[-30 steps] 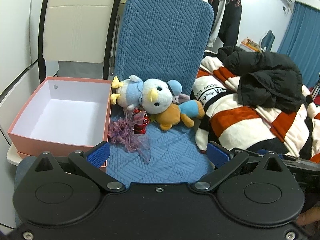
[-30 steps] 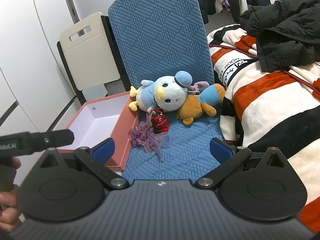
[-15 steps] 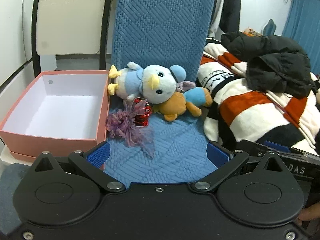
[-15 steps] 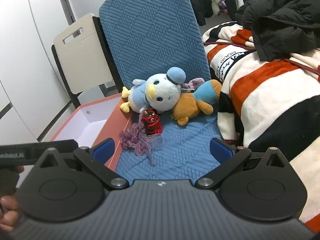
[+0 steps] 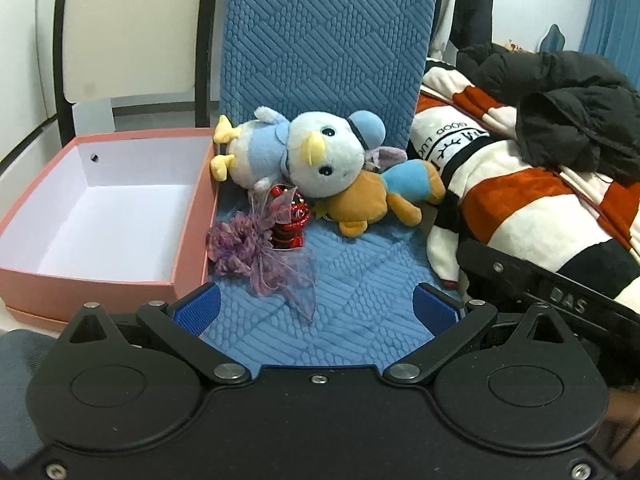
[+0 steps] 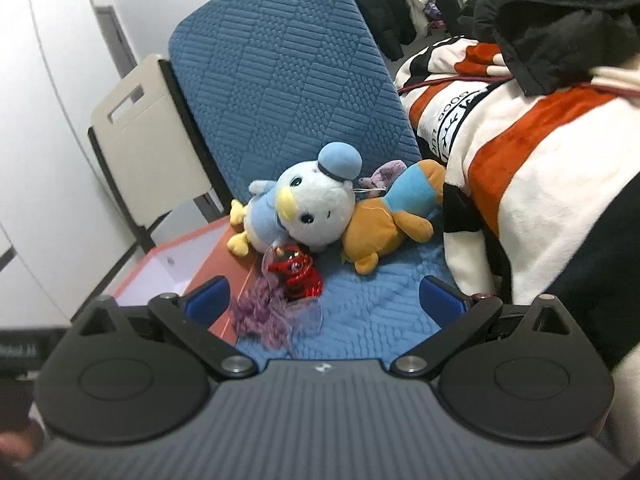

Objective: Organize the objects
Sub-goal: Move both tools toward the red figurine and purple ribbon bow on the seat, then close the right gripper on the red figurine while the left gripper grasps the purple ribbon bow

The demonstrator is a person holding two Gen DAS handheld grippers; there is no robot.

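On the blue quilted chair seat lie a light-blue penguin plush, an orange and blue plush leaning under it, a small red shiny figure and a purple organza pouch. An empty pink box stands left of the seat. My left gripper is open and empty, in front of the pouch. My right gripper is open and empty, just before the red figure and pouch.
A striped red, white and black blanket with a black jacket on it lies right of the chair. A beige folding chair stands behind the box. The right gripper's body shows in the left wrist view.
Both grippers have moved forward and lower toward the toys on the seat. The right one has come closest to the red figure and pouch. Both stay open.
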